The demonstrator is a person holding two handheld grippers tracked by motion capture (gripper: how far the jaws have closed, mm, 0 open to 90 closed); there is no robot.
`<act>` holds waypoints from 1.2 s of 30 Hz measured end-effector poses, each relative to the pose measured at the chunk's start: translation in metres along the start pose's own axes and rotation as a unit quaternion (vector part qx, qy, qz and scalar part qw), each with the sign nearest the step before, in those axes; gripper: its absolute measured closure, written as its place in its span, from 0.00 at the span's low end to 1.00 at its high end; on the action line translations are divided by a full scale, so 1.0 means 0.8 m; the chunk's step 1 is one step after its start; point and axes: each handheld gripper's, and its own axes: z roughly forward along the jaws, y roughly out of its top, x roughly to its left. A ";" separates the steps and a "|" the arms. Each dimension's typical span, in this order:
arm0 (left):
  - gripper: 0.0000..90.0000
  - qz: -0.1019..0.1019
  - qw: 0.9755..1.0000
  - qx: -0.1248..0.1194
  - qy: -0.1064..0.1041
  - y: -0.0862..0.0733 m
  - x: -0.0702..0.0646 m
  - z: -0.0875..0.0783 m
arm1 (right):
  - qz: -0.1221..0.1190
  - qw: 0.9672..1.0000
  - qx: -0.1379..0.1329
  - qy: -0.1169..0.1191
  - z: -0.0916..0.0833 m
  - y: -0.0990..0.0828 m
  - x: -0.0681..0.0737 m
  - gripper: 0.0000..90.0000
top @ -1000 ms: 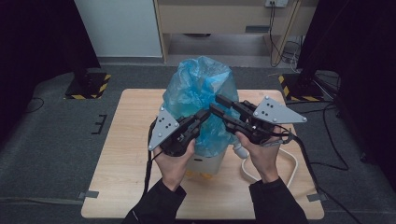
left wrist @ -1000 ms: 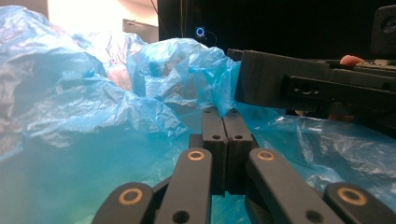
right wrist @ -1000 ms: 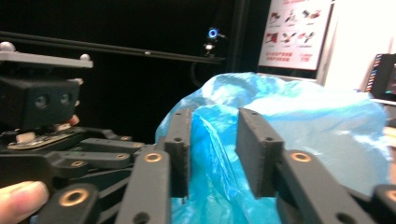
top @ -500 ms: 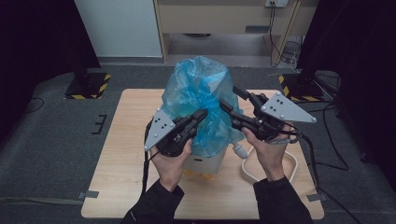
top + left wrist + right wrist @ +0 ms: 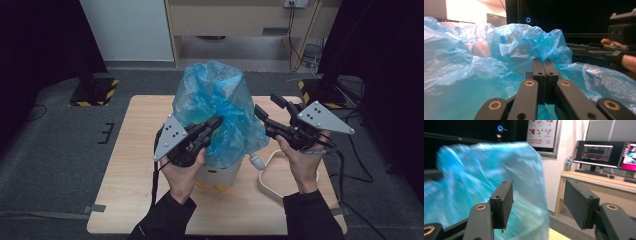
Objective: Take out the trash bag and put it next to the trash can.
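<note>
The left gripper [image 5: 216, 121] pinches a fold of the blue bag [image 5: 215, 100] just ahead, keeping it steady over the white bin [image 5: 220, 175]. The right gripper [image 5: 270, 106], jaws just opened and empty, sits beside the bag.

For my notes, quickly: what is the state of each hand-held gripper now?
Left hand-held gripper: closed, pinching the blue plastic bag.
Right hand-held gripper: open, nothing between its jaws; they have just been opening.

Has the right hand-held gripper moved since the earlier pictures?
Yes. The right hand-held gripper moved right, off the bag, toward the table edge; its jaws have just been opening, empty.
</note>
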 end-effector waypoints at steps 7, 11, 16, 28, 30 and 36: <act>1.00 -0.002 1.000 0.005 0.009 0.002 0.003 -0.001 | 0.012 1.000 0.011 -0.022 -0.014 -0.022 -0.020 0.46; 1.00 -0.003 1.000 0.009 0.018 0.001 0.003 -0.003 | 0.015 0.999 0.016 -0.027 -0.018 -0.032 -0.025 0.46; 1.00 0.003 0.999 0.009 0.030 0.001 0.002 -0.006 | 0.013 1.000 0.014 -0.024 -0.019 -0.034 -0.022 0.46; 1.00 0.013 0.997 0.017 0.079 0.009 0.016 -0.024 | 0.014 0.999 0.022 -0.036 -0.021 -0.043 -0.029 0.45; 1.00 0.019 0.995 0.021 0.091 0.008 0.018 -0.028 | 0.015 0.999 0.023 -0.037 -0.023 -0.045 -0.031 0.45; 1.00 0.019 0.991 0.028 0.128 0.002 0.027 -0.044 | 0.018 0.999 0.025 -0.040 -0.025 -0.048 -0.033 0.45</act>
